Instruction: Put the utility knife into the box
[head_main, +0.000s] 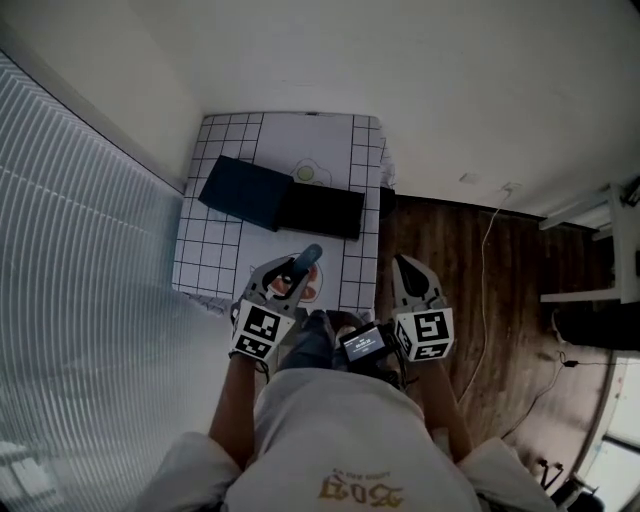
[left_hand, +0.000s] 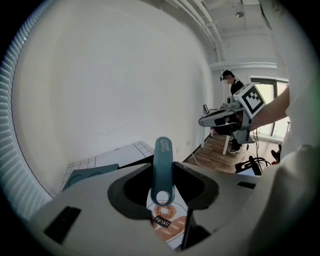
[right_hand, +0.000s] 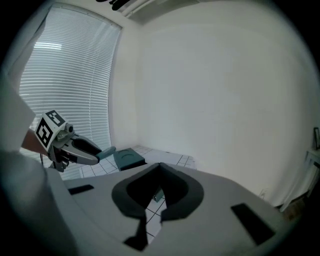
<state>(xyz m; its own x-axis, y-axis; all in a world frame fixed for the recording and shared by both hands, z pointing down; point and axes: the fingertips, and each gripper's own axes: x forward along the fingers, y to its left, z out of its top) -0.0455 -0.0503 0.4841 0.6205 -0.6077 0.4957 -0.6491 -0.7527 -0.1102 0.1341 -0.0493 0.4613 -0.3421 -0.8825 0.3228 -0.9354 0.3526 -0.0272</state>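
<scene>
In the head view my left gripper (head_main: 291, 270) hovers over the near end of the table, shut on a teal utility knife (head_main: 304, 261) that sticks out forward past the jaws. The left gripper view shows the knife (left_hand: 163, 165) clamped upright between both jaws, ring end nearest the camera. Farther back on the mat lie the black box (head_main: 321, 209) and its dark teal lid (head_main: 243, 192), side by side. My right gripper (head_main: 405, 264) hangs off the table's right edge above the floor, and in its own view the right gripper (right_hand: 159, 166) is shut with nothing in it.
A white mat (head_main: 225, 250) with a grid pattern covers the table. A small round pale object (head_main: 306, 173) sits behind the box. A printed bread picture (left_hand: 167, 222) lies under my left gripper. A wooden floor (head_main: 470, 290) with cables lies to the right, and a person (left_hand: 233, 85) stands far off.
</scene>
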